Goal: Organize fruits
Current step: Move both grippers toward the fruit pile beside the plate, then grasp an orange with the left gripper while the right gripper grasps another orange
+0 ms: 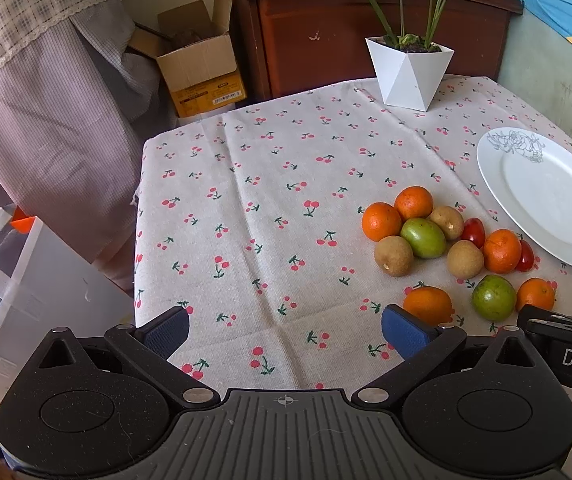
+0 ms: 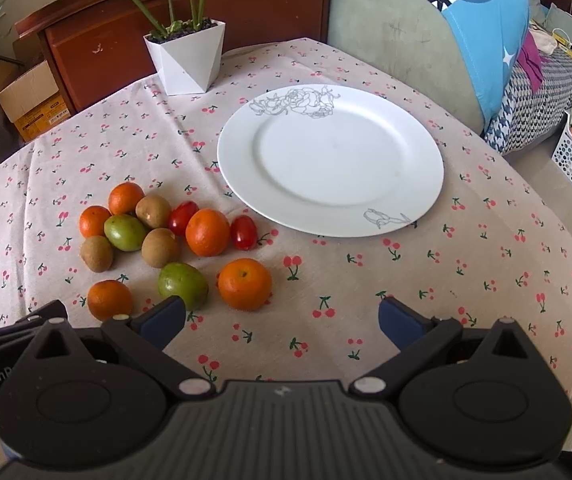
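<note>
With both the left gripper (image 1: 286,334) and right gripper (image 2: 282,322) empty and wide open above the table (image 2: 465,280), we should take the nearest orange (image 2: 244,283) squarely, then carry it to the bare white plate (image 2: 417,196) beyond.

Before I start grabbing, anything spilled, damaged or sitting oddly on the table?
Nothing stands out. The fruit pile lies loose on the tablecloth beside the white plate, which holds nothing. The plant pot stands upright. Both the left gripper and the right gripper are open.
</note>
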### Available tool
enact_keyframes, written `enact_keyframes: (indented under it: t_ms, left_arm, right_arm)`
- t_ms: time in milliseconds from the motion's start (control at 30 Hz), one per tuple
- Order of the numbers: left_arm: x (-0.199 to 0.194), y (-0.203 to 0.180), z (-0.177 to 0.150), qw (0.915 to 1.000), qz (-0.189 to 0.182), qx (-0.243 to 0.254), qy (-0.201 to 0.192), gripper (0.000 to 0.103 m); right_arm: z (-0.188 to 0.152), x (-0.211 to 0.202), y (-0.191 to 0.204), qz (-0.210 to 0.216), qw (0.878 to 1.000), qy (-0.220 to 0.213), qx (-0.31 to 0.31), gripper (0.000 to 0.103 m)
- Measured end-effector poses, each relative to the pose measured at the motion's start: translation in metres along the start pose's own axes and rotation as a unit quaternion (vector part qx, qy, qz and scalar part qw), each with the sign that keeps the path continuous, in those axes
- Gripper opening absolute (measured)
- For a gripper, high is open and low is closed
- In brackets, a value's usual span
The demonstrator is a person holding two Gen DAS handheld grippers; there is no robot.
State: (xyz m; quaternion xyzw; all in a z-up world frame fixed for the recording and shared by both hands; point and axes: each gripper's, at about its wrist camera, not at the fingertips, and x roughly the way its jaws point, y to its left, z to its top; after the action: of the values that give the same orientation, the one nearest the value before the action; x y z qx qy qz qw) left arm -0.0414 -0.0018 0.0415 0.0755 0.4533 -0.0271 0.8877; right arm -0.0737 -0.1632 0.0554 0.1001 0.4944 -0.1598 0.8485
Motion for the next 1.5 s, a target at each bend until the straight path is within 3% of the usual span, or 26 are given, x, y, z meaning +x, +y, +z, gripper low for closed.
enact_keyframes:
  t_ms: [500, 800, 1067, 1233, 1500]
  left_arm:
    - [-0.001, 0.001, -0.001, 0.9999, -0.011, -0.010, 0.001, 0.102]
    - [0.002, 0.000, -0.007, 0.9996, -0.025, -0.009, 0.006, 0.103]
    - [0.003, 0.000, -0.011, 0.9991, -0.040, -0.015, -0.002, 0.102]
    - [0.000, -0.003, -0.013, 0.9985, -0.052, -0.002, -0.019, 0.101]
    - [-0.001, -0.013, -0.017, 0.9956, -0.082, 0.022, -0.040, 0.093]
  right_arm:
    - [0.000, -0.002, -0.002, 0.008, 1.000, -0.005, -0.003, 0.101]
    - [-0.004, -0.005, -0.038, 0.072, 0.997, -0.016, 0.028, 0.100]
    - [-0.018, 0.006, -0.066, 0.124, 0.990, 0.000, 0.067, 0.077]
    - [-0.018, 0.009, -0.062, 0.148, 0.987, -0.021, 0.063, 0.056]
    - [-0.016, 0.016, -0.047, 0.175, 0.983, -0.037, 0.045, 0.042]
